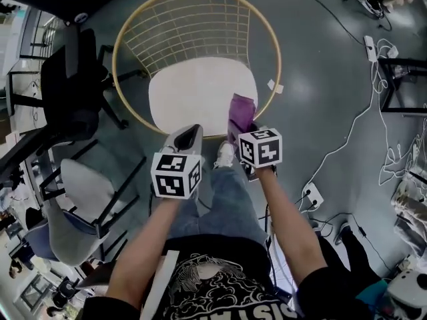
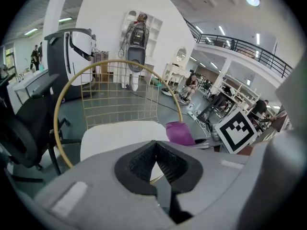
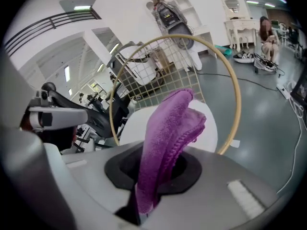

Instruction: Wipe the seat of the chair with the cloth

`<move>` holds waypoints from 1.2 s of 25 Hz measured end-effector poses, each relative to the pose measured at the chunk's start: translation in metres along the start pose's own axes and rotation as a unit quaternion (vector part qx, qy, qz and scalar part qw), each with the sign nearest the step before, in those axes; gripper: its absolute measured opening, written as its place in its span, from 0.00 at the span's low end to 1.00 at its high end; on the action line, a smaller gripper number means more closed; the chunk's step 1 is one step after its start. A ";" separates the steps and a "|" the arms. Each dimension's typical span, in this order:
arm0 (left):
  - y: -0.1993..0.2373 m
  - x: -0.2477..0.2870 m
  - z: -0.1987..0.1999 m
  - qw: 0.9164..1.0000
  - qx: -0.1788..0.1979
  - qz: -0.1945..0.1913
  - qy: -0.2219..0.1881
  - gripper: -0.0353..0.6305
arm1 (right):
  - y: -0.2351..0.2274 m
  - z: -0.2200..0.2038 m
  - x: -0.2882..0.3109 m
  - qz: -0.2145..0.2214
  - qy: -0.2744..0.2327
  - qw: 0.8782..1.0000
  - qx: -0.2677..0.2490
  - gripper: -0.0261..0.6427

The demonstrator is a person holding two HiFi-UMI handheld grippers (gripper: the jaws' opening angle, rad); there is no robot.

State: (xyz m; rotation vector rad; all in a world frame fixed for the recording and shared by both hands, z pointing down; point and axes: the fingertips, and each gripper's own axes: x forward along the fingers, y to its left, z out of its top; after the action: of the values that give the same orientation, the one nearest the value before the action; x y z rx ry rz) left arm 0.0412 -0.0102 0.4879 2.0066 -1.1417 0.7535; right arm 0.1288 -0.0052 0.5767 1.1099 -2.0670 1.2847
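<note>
The chair has a round gold wire frame (image 1: 133, 25) and a white seat (image 1: 197, 95); it shows too in the left gripper view as the white seat (image 2: 120, 133) and in the right gripper view as the seat (image 3: 136, 123). My right gripper (image 1: 243, 133) is shut on a purple cloth (image 1: 240, 114), which hangs over the seat's near right edge. In its own view the cloth (image 3: 168, 128) stands up out of the right gripper (image 3: 152, 178). My left gripper (image 1: 188, 137) hovers at the seat's near edge, shut and empty, its jaws pressed together (image 2: 154, 152).
A black office chair (image 1: 70, 92) and a grey chair (image 1: 73, 199) stand to the left. Cables and a power strip (image 1: 312, 195) lie on the grey floor at the right. The person's jeans leg and shoe (image 1: 225, 155) are just before the chair.
</note>
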 end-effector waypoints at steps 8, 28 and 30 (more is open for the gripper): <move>0.010 -0.078 0.019 0.999 -0.009 0.023 -0.047 0.05 | 0.108 0.041 -0.057 0.039 -0.066 0.994 -0.076 0.14; -0.006 -0.207 0.062 0.982 0.092 -0.029 -0.163 0.05 | 0.270 0.082 -0.161 -0.046 -0.240 0.959 -0.143 0.14; -0.012 -0.212 0.068 0.979 0.103 -0.030 -0.171 0.05 | 0.273 0.082 -0.170 -0.051 -0.248 0.957 -0.142 0.14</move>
State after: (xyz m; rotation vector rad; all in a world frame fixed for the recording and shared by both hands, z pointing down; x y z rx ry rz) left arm -0.0321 0.0421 0.2839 2.4017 -1.2278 0.5255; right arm 0.0027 0.0533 0.2757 1.4870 -2.4083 0.6706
